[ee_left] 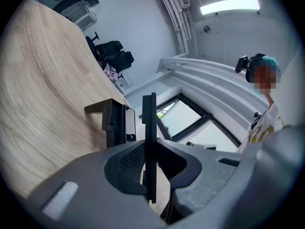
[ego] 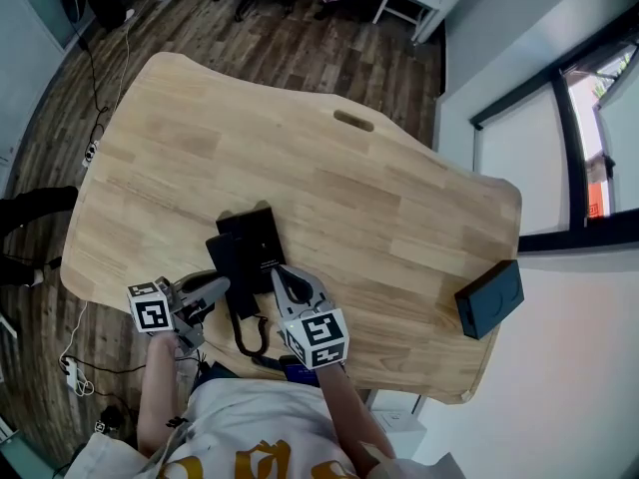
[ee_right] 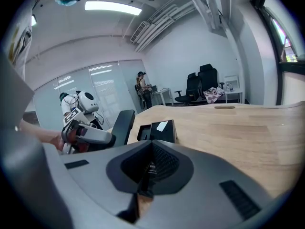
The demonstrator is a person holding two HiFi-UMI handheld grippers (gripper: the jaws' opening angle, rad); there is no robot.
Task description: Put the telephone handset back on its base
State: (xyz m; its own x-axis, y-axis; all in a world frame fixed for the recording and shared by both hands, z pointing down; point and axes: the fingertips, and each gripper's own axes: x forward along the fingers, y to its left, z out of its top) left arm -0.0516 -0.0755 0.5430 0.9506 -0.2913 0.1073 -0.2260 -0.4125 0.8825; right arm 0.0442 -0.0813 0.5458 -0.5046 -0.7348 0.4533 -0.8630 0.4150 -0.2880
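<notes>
The black telephone base (ego: 255,236) lies flat on the wooden table (ego: 329,183) near its front edge. My left gripper (ego: 222,285) is shut on the black handset (ego: 230,267), which hangs tilted just left of the base. In the left gripper view the handset (ee_left: 149,137) stands edge-on between the jaws, with the base (ee_left: 114,120) beyond it. The right gripper view shows the handset (ee_right: 123,124) slanting up beside the base (ee_right: 157,130). My right gripper (ego: 281,272) sits to the right of the handset with its jaws together and nothing visible in them. The coiled cord (ego: 250,335) loops off the table's front edge.
A dark box (ego: 489,297) sits at the table's right edge. A cable slot (ego: 353,121) is cut into the far side. Office chairs (ee_right: 198,85), a white robot (ee_right: 81,104) and a standing person (ee_right: 142,87) are beyond the table.
</notes>
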